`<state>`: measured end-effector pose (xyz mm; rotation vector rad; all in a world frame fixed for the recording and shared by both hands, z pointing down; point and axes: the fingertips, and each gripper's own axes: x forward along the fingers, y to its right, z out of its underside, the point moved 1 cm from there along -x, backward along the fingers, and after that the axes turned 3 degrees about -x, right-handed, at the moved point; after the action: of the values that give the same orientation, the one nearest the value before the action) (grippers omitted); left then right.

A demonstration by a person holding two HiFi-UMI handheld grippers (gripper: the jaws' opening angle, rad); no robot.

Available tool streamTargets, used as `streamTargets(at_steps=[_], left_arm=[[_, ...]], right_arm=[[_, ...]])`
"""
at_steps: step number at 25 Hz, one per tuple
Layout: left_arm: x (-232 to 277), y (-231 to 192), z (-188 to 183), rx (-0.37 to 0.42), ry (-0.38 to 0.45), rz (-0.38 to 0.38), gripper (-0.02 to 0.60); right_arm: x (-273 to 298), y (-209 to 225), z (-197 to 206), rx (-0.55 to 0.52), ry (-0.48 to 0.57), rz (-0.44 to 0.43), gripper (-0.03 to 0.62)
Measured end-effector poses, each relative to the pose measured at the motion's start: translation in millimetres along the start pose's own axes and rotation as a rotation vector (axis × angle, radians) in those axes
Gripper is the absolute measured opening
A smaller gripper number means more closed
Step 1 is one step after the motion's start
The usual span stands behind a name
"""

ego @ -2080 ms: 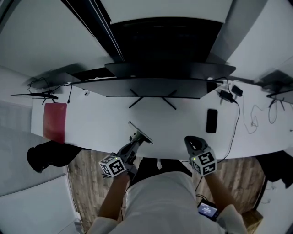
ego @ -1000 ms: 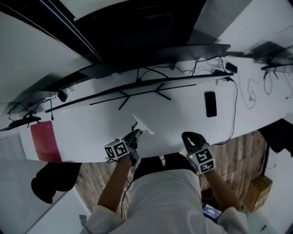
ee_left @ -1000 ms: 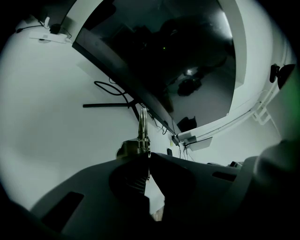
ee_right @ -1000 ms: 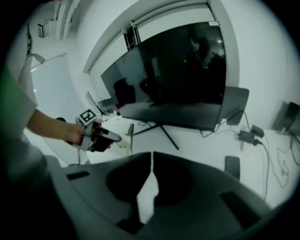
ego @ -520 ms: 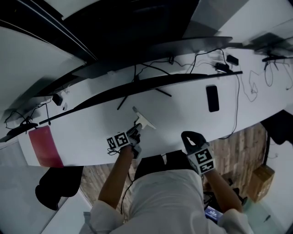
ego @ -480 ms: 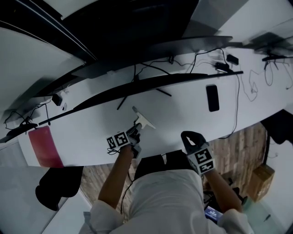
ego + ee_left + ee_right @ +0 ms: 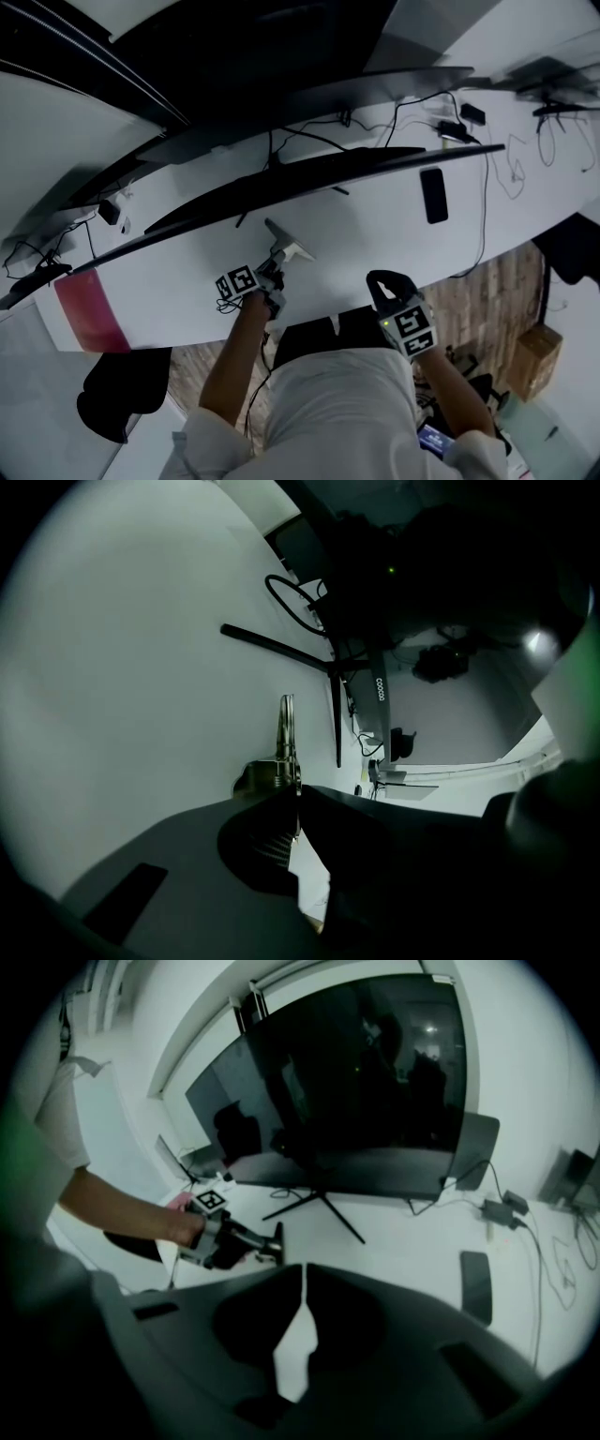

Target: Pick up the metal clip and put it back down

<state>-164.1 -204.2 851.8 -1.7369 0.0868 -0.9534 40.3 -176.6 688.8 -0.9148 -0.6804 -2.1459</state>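
Note:
The metal clip [image 7: 286, 244] is a flat, shiny plate with a small block at its base, held over the white desk [image 7: 366, 234] near its front edge. My left gripper [image 7: 274, 269] is shut on that base. In the left gripper view the clip [image 7: 285, 738] stands edge-on just past the closed jaws [image 7: 294, 797]. Whether it touches the desk I cannot tell. My right gripper [image 7: 385, 284] hangs at the desk's front edge, shut with nothing in it [image 7: 303, 1283]. From the right gripper view, the left gripper [image 7: 265, 1241] and the clip [image 7: 278, 1240] show at middle left.
A wide dark monitor [image 7: 309, 178] on thin stand legs [image 7: 323, 1208] spans the back of the desk. A black phone [image 7: 432, 195] lies at right. Cables and a power adapter [image 7: 469, 117] lie at far right. A red pad [image 7: 84, 314] lies at the left end.
The left gripper has carried the clip from the desk's front edge a little farther in over the desk. The right gripper has stayed at the front edge. The head view has swung.

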Motion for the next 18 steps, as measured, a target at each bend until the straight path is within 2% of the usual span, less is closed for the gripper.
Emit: streamTargets(at_steps=[7,18], left_arm=[[2.9,-5.4,0.1,-0.061,-0.013,0.013,0.032],[8.6,-8.0,-7.4,-0.082,-0.008,0.039,0.034]], right_arm=[[0.3,-3.0,2.4,0.013,-0.008,0.02,0.035],[-2.7,-7.9,8.3,0.019,-0.021,0.045,0.035]])
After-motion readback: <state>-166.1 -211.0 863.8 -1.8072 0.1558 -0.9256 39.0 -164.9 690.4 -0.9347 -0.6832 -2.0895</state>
